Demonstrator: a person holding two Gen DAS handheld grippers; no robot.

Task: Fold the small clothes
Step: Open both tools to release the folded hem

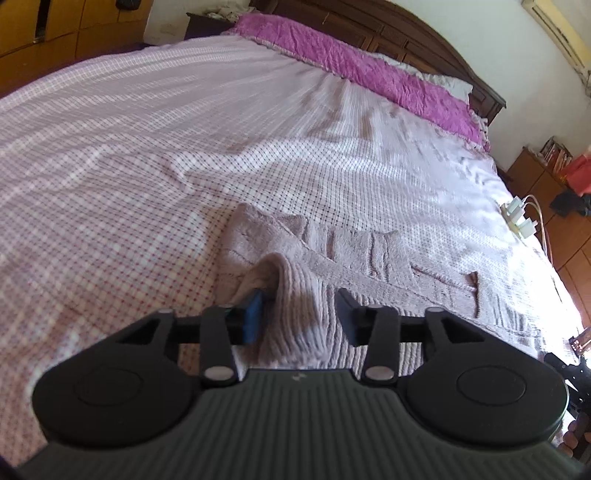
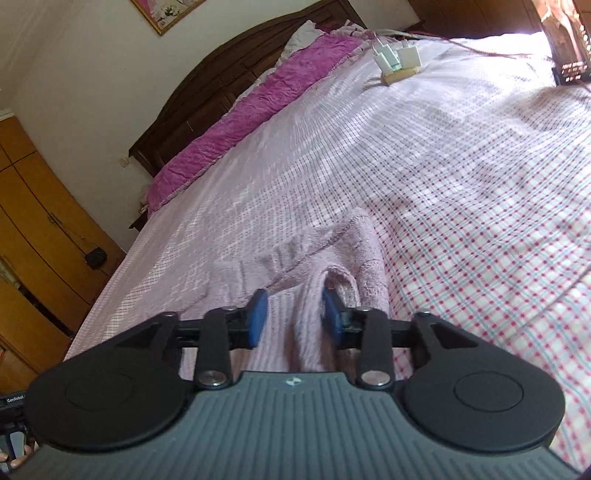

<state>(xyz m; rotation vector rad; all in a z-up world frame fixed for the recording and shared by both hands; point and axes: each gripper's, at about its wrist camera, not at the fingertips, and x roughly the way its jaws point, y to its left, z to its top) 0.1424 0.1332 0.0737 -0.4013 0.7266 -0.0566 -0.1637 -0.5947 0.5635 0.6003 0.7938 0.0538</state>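
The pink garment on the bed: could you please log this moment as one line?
left claw: open, straddling fold | right claw: open, straddling fold | pink garment: on checked bedsheet

Fuzzy knit garment (image 1: 354, 254) on a woven checked sheet (image 1: 147, 147); crinkly plush pillow (image 1: 354, 62); glossy wood headboard (image 2: 207, 92); matt plastic grippers.

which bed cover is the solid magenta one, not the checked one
The crinkled magenta cover along the headboard; the checked sheet spreads over the rest of the bed.
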